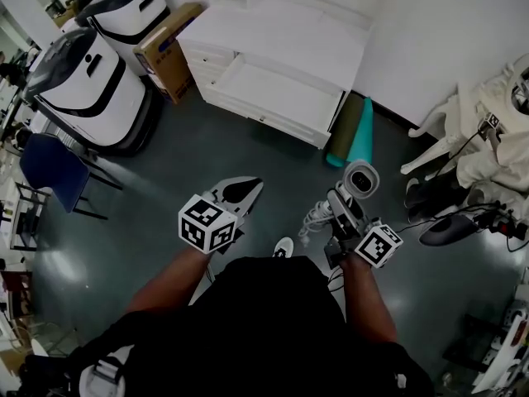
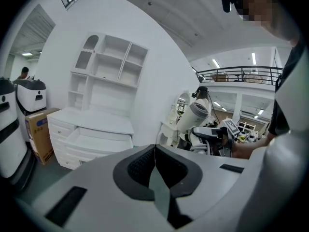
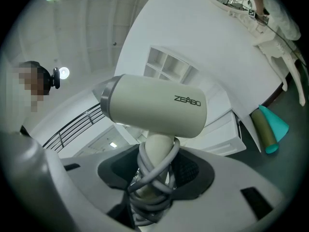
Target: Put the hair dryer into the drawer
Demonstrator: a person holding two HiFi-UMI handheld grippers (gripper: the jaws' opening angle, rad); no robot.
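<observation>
A cream hair dryer (image 3: 154, 105) with its grey cord wound round the handle stands upright between the jaws of my right gripper (image 3: 154, 173), which is shut on the handle. In the head view the hair dryer (image 1: 360, 180) points its nozzle up, above the right gripper (image 1: 340, 209). The white dresser (image 1: 322, 48) stands ahead against the wall with one drawer (image 1: 273, 89) pulled open and empty. My left gripper (image 1: 241, 193) hangs over the dark floor, its jaws meeting with nothing between them (image 2: 155, 147). The left gripper view also shows the open drawer (image 2: 99, 138) and the hair dryer (image 2: 195, 114).
Two white machines (image 1: 87, 81) and a cardboard box (image 1: 169, 40) stand left of the dresser. A blue chair (image 1: 50, 168) is at far left. Rolled green mats (image 1: 351, 131) lie by the dresser's right corner. A white chair with clothing (image 1: 488, 131) and cables fill the right side.
</observation>
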